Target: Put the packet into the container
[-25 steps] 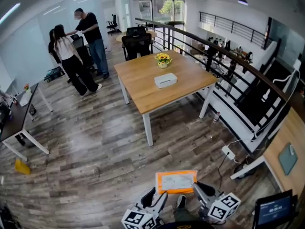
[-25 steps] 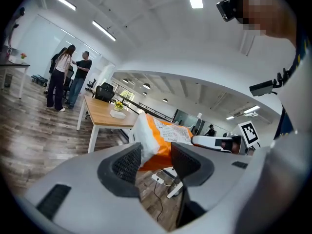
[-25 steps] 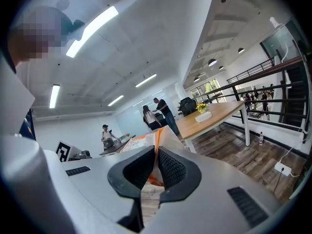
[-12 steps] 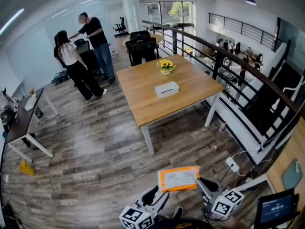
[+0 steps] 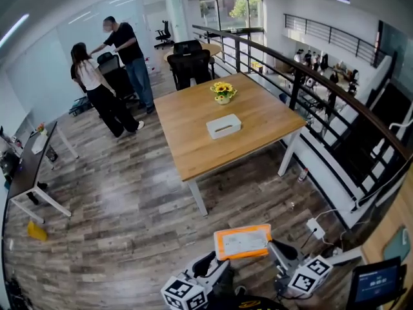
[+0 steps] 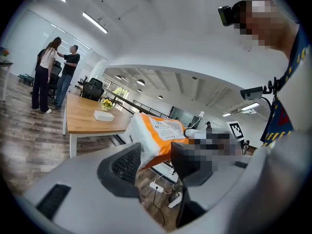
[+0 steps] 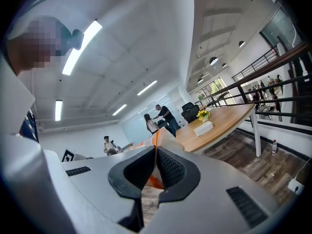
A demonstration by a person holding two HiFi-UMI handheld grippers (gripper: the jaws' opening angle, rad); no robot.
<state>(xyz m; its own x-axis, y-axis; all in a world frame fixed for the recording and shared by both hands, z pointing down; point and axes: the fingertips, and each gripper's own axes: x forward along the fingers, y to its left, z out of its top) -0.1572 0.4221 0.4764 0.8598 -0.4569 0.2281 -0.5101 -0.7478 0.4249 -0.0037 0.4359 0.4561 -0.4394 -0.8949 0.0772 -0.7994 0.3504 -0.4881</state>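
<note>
An orange packet (image 5: 242, 241) with a white label is held flat above the wooden floor at the bottom of the head view. My left gripper (image 5: 216, 268) holds its left end: in the left gripper view the packet (image 6: 158, 136) sits between the pads at their tips. My right gripper (image 5: 276, 254) is shut on the right end, and in the right gripper view the thin packet edge (image 7: 155, 152) is pinched between its jaws. No container for the packet can be told apart in any view.
A wooden table (image 5: 193, 141) stands ahead, with a white box (image 5: 223, 126) and a flower pot (image 5: 222, 92) on it. A black railing (image 5: 303, 76) runs along the right. Two people (image 5: 110, 76) stand at the far left near chairs. A desk (image 5: 29, 166) is at the left.
The packet and both grippers have kept their hold and sit slightly higher in the view. The head camera has shifted a little, and the people at the back have moved slightly.
</note>
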